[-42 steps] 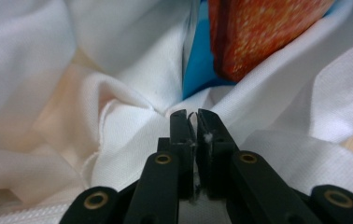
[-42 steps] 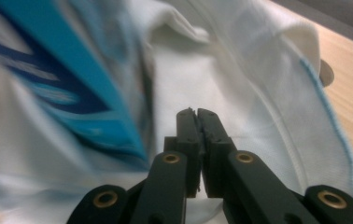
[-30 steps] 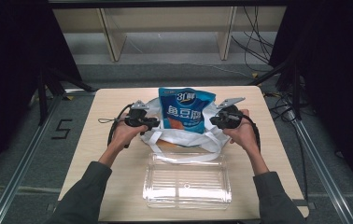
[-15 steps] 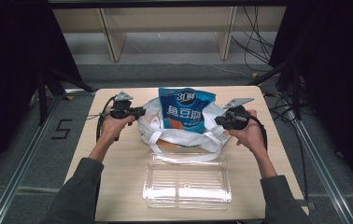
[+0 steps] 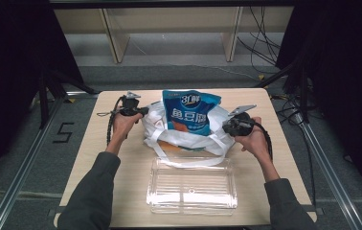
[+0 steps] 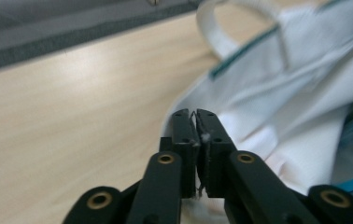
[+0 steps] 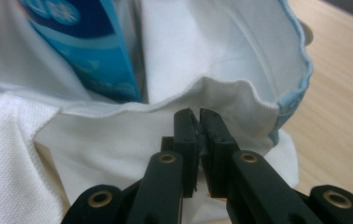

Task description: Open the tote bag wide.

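left gripper (image 6: 194, 114) jaws just closed, pinching the white bag (image 5: 162, 125) edge; right gripper (image 7: 195, 113) jaws pinch its rim.

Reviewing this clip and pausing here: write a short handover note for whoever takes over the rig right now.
Left claw: just closed, shut on the white bag's left edge.
Right claw: shut on the bag's right rim.
Blue pouch stands upright in the bag, top sticking out. Clear tray sits near the table's front edge.
Done: pouch in the bag, both sides gripped.
Left: probably settle or lift the bag.
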Tool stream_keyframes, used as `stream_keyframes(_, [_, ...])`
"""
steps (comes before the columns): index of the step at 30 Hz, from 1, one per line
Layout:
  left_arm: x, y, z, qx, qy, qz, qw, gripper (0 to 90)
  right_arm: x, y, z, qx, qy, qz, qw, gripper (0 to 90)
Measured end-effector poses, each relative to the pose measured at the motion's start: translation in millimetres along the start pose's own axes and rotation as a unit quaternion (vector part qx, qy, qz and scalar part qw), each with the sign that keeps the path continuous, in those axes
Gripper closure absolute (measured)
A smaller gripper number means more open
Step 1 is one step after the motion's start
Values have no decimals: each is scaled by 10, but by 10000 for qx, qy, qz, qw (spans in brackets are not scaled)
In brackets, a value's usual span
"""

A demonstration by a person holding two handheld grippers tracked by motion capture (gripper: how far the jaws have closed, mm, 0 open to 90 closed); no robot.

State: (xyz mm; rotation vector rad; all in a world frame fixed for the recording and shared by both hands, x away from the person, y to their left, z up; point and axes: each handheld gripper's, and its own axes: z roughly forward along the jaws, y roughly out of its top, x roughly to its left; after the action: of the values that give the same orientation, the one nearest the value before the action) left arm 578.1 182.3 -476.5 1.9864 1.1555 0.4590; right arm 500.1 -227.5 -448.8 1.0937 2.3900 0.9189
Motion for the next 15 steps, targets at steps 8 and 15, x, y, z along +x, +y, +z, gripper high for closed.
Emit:
stream_keyframes(8, [-40,-109,134,171,-34,-38,9998,892,-29,-98,240,327,30,88,9994,897])
stream_keyframes(15, [-54,-83,40,170,-63,42,9998,890,-53,-110,333,330,-27,-41,9994,900])
